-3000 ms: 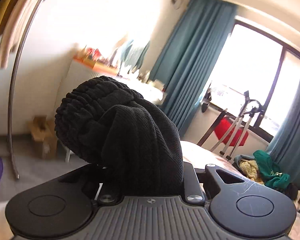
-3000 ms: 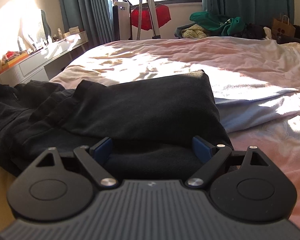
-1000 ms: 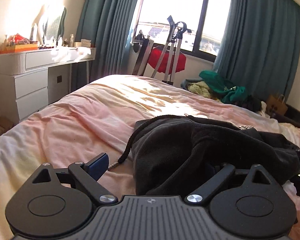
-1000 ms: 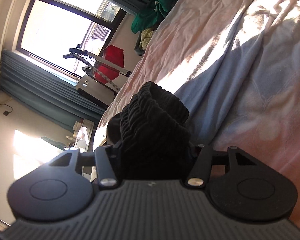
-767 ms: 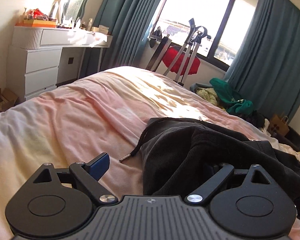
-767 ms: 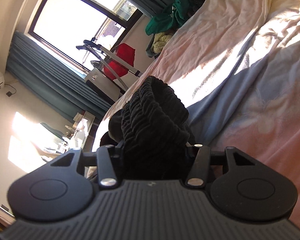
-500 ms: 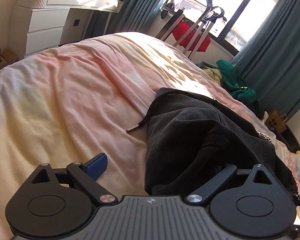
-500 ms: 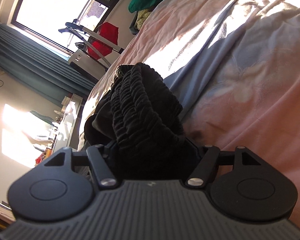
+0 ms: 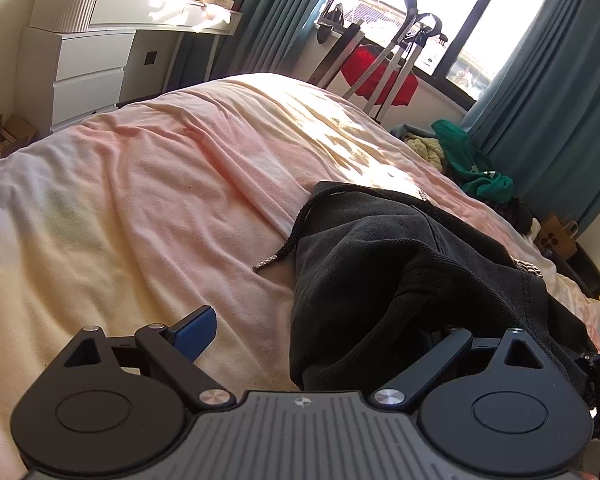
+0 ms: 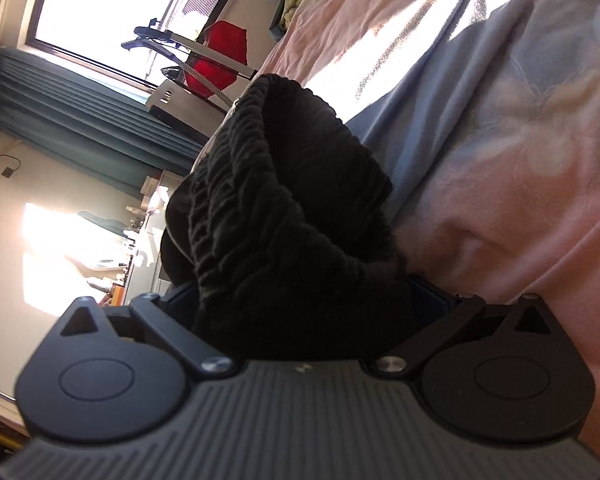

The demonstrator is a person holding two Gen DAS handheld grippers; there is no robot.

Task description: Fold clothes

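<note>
Two grippers work one black garment (image 9: 400,264) on a pink bed (image 9: 148,184). The left gripper (image 9: 320,332) has its jaws spread wide: its blue left pad (image 9: 194,330) hangs free over the sheet, while the right pad is hidden under the cloth, which lies ahead and to the right of the tool and drapes over that finger. A drawstring (image 9: 290,236) trails off the garment's left edge onto the sheet, just ahead of the open jaws. The right gripper (image 10: 304,300), rolled on its side, has its fingers partly closed on a thick bunch of the garment's ribbed, gathered band (image 10: 268,216), which fills the gap between them and bulges forward from the tool. Past it lies a pale blue patch of bedding (image 10: 440,92). Beyond the bed stand a white dresser (image 9: 80,68), teal curtains (image 9: 540,80) and a window (image 9: 400,4).
</note>
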